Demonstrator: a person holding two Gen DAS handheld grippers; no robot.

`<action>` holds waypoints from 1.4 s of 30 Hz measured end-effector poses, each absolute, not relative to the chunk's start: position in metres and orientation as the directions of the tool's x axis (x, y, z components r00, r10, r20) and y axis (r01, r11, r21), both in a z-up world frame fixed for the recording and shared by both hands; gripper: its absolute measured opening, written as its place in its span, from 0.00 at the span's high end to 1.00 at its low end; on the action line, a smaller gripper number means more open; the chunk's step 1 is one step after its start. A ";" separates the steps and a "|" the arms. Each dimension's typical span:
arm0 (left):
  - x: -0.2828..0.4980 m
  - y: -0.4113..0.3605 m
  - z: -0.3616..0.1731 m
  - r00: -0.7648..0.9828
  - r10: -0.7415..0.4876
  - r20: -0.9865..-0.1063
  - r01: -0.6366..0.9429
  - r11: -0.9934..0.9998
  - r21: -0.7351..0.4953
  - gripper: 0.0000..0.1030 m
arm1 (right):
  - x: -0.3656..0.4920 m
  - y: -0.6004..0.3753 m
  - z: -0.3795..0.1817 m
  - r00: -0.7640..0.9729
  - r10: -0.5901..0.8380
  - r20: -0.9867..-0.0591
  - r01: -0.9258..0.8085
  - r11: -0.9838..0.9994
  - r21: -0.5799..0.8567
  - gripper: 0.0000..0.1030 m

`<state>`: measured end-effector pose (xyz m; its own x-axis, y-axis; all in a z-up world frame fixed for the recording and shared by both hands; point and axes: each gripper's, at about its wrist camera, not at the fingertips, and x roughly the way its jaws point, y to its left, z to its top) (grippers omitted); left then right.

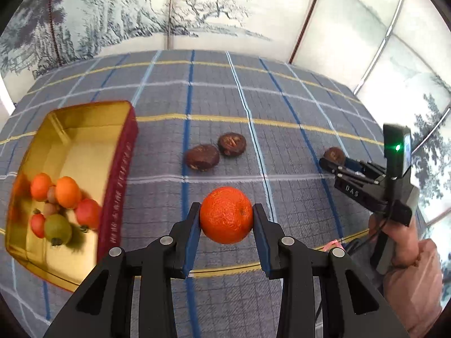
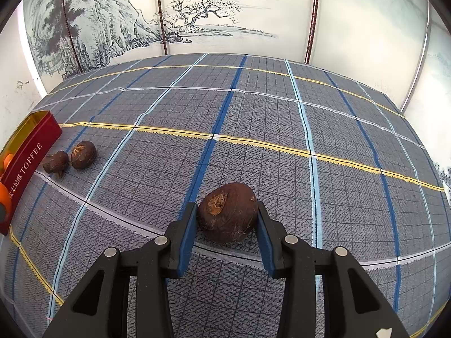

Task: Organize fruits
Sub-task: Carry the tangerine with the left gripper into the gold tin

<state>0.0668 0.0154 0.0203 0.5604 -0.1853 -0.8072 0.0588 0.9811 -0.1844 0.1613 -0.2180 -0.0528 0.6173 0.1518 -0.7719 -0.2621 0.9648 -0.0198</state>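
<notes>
- My left gripper (image 1: 226, 215) is clenched on an orange (image 1: 226, 214); the fruit sits squarely between the two blue pads, which press its left and right sides, and it hangs above the checked cloth (image 1: 282, 107) on the surface.
- My left fingers point forward and steeply down, with the box (image 1: 119, 186) just to their left.
- The box is red outside and gold inside; in its near left part lie two more oranges, small red fruits and a green one, bunched together.
- My right gripper (image 2: 227, 216) is clenched on a brown fruit (image 2: 227, 212), gripped by its sides between the pads, its pale scar facing up and left. Whether it still touches the cloth I cannot tell.
- My right hand (image 1: 406, 242) wraps the handle at the right of the left view, the fingers aimed leftward and down.
- Two more brown fruits (image 1: 215, 150) lie side by side on the cloth, between box and right gripper, beyond the orange.
</notes>
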 end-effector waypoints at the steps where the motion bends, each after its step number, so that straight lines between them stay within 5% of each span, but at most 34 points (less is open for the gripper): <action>1: 0.064 0.020 0.026 0.571 -0.185 -0.800 0.057 0.981 -0.186 0.64 | 0.161 -0.218 -0.053 0.617 0.151 -0.772 -0.262 0.965 -0.021 0.63; 19: 0.051 0.131 0.052 0.623 0.006 -0.782 -0.143 0.984 -0.106 0.64 | 0.161 -0.218 -0.053 0.618 0.150 -0.772 -0.262 0.965 -0.022 0.63; 42: 0.042 0.169 -0.002 0.500 -0.009 -0.866 -0.217 0.967 -0.136 0.64 | 0.161 -0.218 -0.054 0.619 0.150 -0.771 -0.263 0.965 -0.023 0.63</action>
